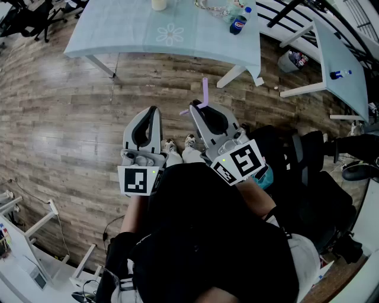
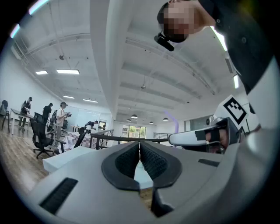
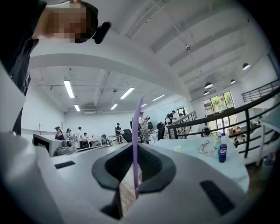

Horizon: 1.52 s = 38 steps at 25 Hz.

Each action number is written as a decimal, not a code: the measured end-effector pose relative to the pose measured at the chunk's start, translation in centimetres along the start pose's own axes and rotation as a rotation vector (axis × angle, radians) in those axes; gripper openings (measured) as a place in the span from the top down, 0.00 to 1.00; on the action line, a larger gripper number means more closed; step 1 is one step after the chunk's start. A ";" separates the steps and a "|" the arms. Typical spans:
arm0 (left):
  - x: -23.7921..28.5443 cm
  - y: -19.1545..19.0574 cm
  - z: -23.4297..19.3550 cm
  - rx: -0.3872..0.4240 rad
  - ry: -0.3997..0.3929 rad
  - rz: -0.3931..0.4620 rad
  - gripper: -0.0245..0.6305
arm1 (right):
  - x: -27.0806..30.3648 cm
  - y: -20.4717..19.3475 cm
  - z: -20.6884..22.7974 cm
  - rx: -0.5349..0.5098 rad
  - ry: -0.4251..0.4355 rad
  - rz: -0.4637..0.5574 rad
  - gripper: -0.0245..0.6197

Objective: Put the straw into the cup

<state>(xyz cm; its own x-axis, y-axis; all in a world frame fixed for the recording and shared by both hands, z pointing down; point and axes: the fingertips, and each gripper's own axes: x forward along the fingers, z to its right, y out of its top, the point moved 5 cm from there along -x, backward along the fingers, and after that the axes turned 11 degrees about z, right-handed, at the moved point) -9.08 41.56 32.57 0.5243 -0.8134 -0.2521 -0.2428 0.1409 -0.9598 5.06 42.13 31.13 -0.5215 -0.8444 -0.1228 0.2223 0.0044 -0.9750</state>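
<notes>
A thin purple straw (image 1: 205,92) stands upright between the jaws of my right gripper (image 1: 196,110), which is shut on it. In the right gripper view the straw (image 3: 137,135) rises from the pads of that gripper (image 3: 135,168). My left gripper (image 1: 155,110) is held level beside it, shut with nothing between its jaws (image 2: 139,148). From the left gripper view the right gripper (image 2: 197,138) and the straw (image 2: 175,124) show at the right. A pale cup (image 1: 159,4) stands on the light blue table (image 1: 136,32) well ahead of both grippers.
A cola bottle (image 1: 238,22) and some clear items sit on the table's right part. A second table (image 1: 340,65) stands at the right, black office chairs (image 1: 308,171) close by my right side. Wooden floor (image 1: 71,118) lies between me and the table. Several people stand far off.
</notes>
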 end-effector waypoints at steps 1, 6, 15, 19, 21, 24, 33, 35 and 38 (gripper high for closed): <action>-0.2 0.0 -0.5 0.001 0.006 -0.005 0.94 | 0.1 0.1 -0.2 0.000 0.001 0.001 0.90; -0.7 0.2 -2.0 -0.005 0.027 0.013 0.94 | 0.2 0.2 -0.5 -0.002 -0.006 -0.001 0.90; -0.3 0.1 -1.9 0.013 0.027 -0.007 0.94 | 0.8 0.0 0.0 -0.002 0.002 -0.003 0.90; 0.0 -0.2 -1.4 0.020 0.023 -0.009 0.94 | 0.6 -0.2 0.4 0.005 0.011 -0.005 0.90; 0.6 0.0 -0.9 0.018 0.019 0.018 0.94 | 0.5 -0.1 0.9 0.015 0.019 0.004 0.90; 1.1 -0.3 -0.1 0.027 0.021 0.017 0.94 | 0.2 0.1 1.7 0.022 0.033 0.017 0.90; 1.5 -1.2 2.3 0.024 0.079 0.032 0.94 | -1.4 0.1 4.1 0.049 0.057 0.017 0.90; 1.6 -1.5 2.5 0.024 0.088 0.005 0.94 | -1.4 0.1 4.5 0.075 0.051 0.018 0.90; 2.2 -1.7 2.4 0.026 0.087 -0.011 0.94 | -1.0 0.2 4.8 0.081 0.056 0.020 0.90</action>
<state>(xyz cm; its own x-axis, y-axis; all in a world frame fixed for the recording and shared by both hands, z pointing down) -5.52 40.87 33.32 0.4534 -0.8609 -0.2311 -0.2160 0.1454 -0.9655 9.59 40.40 31.94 -0.5610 -0.8133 -0.1540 0.2975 -0.0245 -0.9544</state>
